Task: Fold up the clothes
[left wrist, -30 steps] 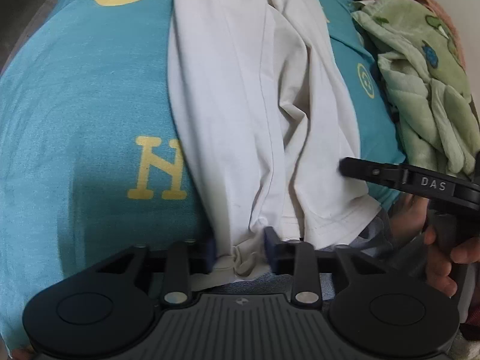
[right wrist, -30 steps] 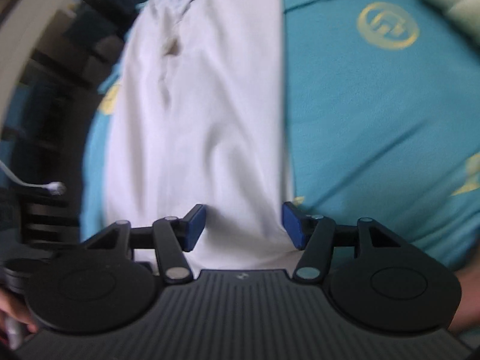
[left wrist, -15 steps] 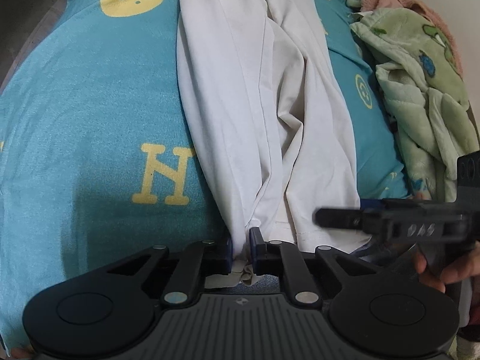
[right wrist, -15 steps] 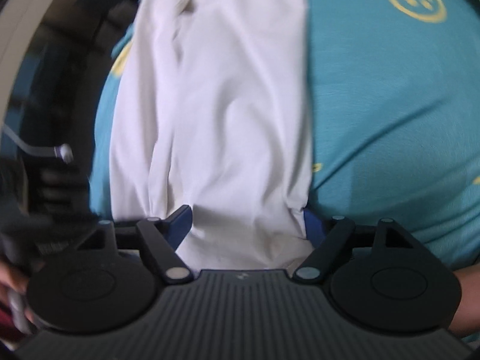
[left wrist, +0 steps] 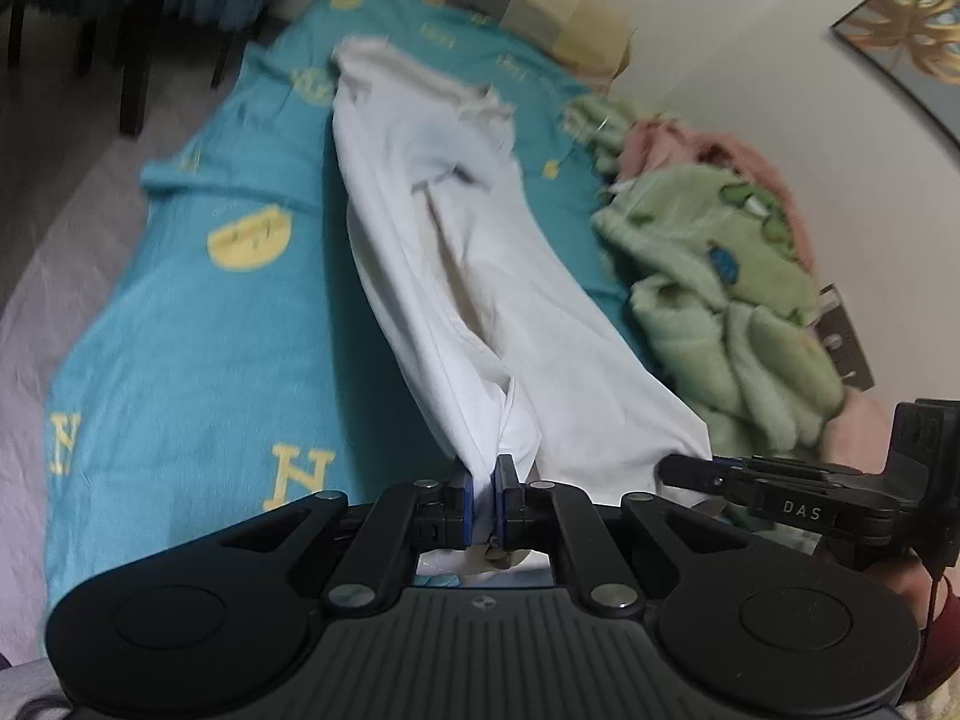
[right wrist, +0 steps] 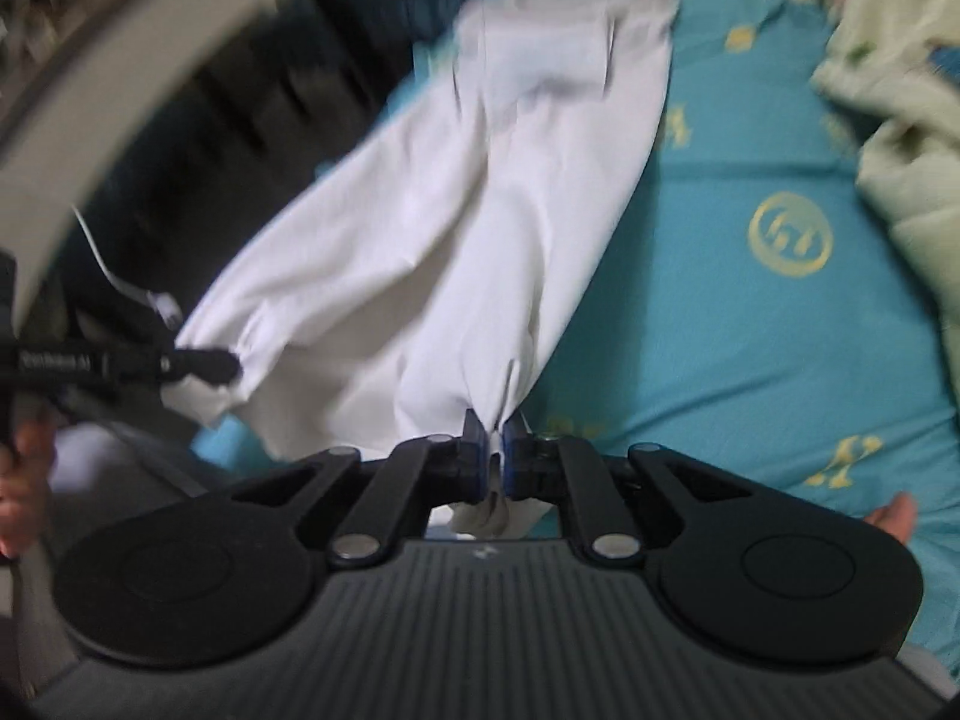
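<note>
A white garment lies lengthwise on a teal bedsheet, and its near end hangs lifted off the bed. My left gripper is shut on one bunched near corner of the cloth. In the same view my right gripper holds the other corner at the right. In the right wrist view the white garment spreads up and away, and my right gripper is shut on a pinch of its hem. My left gripper grips the far-left corner there. The picture is blurred.
A crumpled green fleece blanket and a pink cloth are piled along the wall on the right of the bed. A pillow lies at the far end. Dark chair legs stand on the floor at the left.
Both grippers closed on the garment's near hem and rose, pulling that end up off the bed. The view now tilts further up and takes in the whole bed and the wall.
</note>
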A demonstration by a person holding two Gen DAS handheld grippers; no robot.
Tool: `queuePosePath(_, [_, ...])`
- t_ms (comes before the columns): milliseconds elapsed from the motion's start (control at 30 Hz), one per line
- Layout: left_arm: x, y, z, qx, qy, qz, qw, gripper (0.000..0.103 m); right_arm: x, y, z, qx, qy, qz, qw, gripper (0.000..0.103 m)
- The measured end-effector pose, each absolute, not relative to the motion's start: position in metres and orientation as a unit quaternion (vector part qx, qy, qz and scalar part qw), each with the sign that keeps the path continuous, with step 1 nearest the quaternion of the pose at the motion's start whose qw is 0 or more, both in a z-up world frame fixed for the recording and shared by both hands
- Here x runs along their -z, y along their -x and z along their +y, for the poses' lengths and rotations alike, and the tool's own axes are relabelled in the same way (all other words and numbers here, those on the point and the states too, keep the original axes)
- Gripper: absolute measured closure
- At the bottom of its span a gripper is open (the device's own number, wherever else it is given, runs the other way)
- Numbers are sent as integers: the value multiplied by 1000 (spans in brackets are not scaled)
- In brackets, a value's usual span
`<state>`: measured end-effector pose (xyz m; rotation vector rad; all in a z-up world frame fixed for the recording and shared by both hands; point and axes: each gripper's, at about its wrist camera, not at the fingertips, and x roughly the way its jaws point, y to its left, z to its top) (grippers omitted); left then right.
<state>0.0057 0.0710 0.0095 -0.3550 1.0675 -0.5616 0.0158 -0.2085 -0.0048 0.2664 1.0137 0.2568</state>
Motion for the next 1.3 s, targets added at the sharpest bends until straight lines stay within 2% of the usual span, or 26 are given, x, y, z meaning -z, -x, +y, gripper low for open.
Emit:
queuePosePath(233, [-65, 60, 68, 276, 167, 464, 825, 96, -50, 43, -224, -126, -163, 412, 888, 95])
queuePosePath(433, [-67, 132, 84, 279, 165, 481, 815, 96, -50, 117, -229, -138, -155, 397, 894, 94])
queuePosePath(600, [-71, 147, 95, 282, 161, 478, 816, 96, -35, 142, -236, -145, -180, 399, 887, 94])
queuePosePath(800, [-88, 111, 88, 287, 154, 441, 837, 96, -45, 108, -248, -130, -191, 381, 895, 94])
queuePosePath(1033, [-88, 7, 69, 257, 145, 417, 860, 96, -49, 10, -272, -111, -220, 354, 902, 94])
queuePosePath(1300, [-24, -143, 44, 215, 135, 418, 872, 96, -1, -129, -282, -83, -192, 363, 908, 94])
